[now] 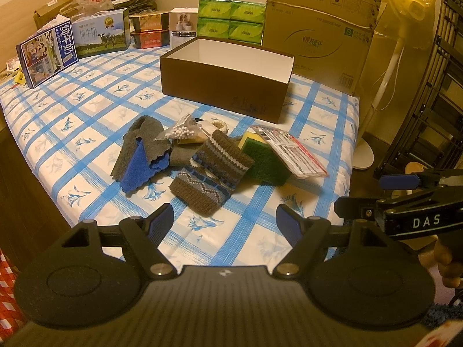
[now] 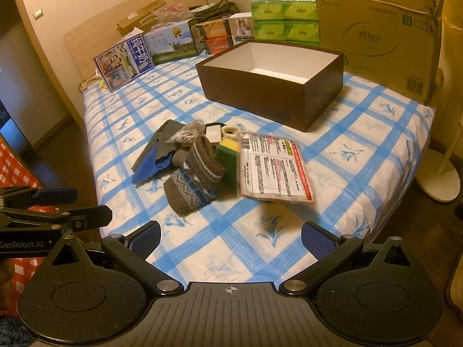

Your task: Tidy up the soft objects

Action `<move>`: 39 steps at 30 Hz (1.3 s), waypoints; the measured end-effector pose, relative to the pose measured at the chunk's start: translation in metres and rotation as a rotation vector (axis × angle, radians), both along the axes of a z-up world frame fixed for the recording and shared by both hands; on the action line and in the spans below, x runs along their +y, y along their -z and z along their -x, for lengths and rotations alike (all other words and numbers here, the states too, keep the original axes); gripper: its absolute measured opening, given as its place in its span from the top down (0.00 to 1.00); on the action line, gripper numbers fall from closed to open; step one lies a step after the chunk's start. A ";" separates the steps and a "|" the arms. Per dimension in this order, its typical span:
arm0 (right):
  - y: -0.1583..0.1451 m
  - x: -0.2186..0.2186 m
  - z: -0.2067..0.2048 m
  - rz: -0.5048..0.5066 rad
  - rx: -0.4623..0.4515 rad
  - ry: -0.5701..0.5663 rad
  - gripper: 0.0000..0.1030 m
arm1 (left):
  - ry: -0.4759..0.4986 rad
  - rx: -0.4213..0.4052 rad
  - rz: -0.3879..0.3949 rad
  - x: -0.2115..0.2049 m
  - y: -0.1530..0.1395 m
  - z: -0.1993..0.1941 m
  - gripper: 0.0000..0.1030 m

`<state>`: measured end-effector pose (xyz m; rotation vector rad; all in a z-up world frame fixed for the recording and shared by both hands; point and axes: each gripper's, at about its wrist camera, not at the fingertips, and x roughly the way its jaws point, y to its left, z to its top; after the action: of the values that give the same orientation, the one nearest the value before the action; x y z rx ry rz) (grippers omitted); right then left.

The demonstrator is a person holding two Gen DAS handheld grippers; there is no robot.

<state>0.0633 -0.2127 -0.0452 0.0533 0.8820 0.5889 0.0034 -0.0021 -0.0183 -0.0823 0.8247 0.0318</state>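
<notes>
Big checked bed sheet [image 2: 361, 144] takes up most of the view. Open brown box [image 2: 272, 86] sits up around 12 o'clock, looks empty. Soft stuff is piled mid-bed: printed packet [image 2: 275, 167] at 3 o'clock of the pile, grey-blue cloth [image 2: 156, 156] at 9, knitted sock [image 2: 194, 179] middle, sponge [image 2: 228, 156] touching it. Left gripper [image 1: 224, 222] and right gripper [image 2: 230, 237] both hang at 6 o'clock, jaws wide apart, nothing in them.

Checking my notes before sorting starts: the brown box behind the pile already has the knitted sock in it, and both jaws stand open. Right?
Not quite. The brown box is empty, as the right wrist view shows; the knitted sock lies on the bedsheet in the pile. Both jaws do stand open.
</notes>
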 end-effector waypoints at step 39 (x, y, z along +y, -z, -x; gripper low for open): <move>0.099 0.046 -0.047 0.420 -0.391 -0.216 0.28 | -0.030 0.066 -0.063 0.028 0.073 -0.077 0.26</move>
<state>0.1105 -0.1664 -0.1438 -0.5274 0.6164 0.5784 0.0800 0.0258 -0.0917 -0.0346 0.8880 0.0892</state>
